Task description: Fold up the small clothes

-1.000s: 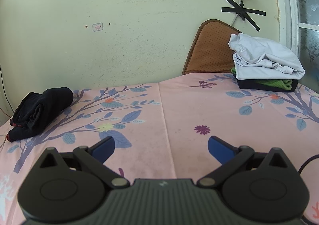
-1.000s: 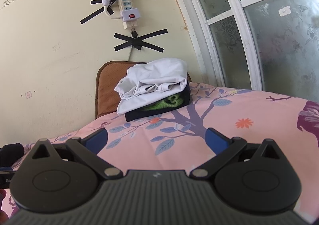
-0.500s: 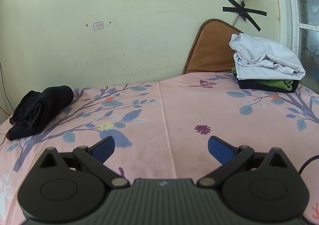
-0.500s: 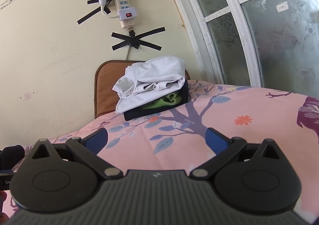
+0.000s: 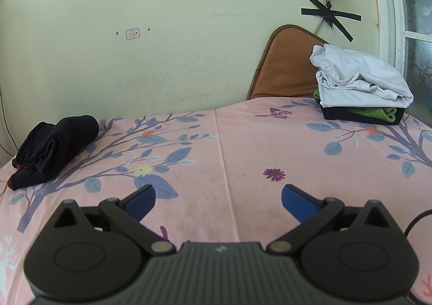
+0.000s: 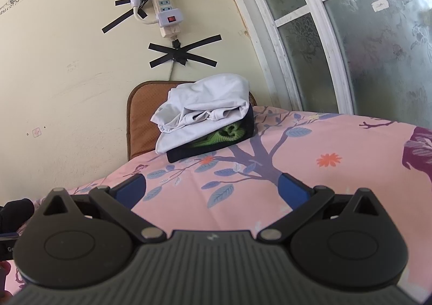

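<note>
Both tongs, left and right, have blue fingertips, black linkage arms, silver pivot screws and ribbed grey bodies.

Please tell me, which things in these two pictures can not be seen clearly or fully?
- Green garment, right wrist view: mostly covered by the white garment; its shape is unknown.
- Dark bottom garment, left wrist view: only its edge shows.
- Black clothes, left wrist view: bunched, so the type is unclear.
- Wall sticker: print too small.

Right hand-held gripper view tilted further up; folded clothes stack sits lower, closer in frame.
</note>
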`<action>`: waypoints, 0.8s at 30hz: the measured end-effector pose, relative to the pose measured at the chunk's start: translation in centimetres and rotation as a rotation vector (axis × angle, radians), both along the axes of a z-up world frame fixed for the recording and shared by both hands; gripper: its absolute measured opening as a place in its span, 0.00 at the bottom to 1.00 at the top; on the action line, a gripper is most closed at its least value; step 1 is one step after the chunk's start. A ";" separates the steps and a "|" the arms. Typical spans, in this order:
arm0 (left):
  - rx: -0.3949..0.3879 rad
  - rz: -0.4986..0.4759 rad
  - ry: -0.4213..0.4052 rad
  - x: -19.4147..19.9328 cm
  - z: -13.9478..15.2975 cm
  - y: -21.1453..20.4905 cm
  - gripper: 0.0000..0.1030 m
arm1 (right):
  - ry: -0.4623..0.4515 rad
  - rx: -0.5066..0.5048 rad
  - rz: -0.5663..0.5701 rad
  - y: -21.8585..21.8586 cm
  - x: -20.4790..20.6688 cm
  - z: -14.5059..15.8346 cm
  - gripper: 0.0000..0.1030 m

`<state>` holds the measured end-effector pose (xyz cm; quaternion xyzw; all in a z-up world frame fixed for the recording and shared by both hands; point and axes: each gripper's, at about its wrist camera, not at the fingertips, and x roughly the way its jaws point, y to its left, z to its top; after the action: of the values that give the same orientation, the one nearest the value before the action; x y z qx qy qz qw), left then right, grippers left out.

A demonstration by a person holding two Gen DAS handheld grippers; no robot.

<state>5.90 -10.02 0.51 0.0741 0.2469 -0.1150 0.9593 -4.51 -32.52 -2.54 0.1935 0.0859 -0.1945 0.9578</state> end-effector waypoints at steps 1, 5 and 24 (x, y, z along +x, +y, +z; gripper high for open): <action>0.000 0.001 0.000 0.0 0.0 0.0 1.00 | 0.001 0.000 0.000 0.0 0.0 0.0 1.00; 0.000 0.000 0.001 0.0 0.0 0.0 1.00 | 0.001 0.002 0.000 0.0 0.0 0.0 1.00; 0.003 0.001 0.003 0.0 -0.1 -0.1 1.00 | 0.012 0.022 0.007 -0.3 0.2 -0.1 1.00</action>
<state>5.90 -10.11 0.46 0.0754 0.2487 -0.1144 0.9588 -4.30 -32.85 -2.68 0.2028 0.0945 -0.1912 0.9557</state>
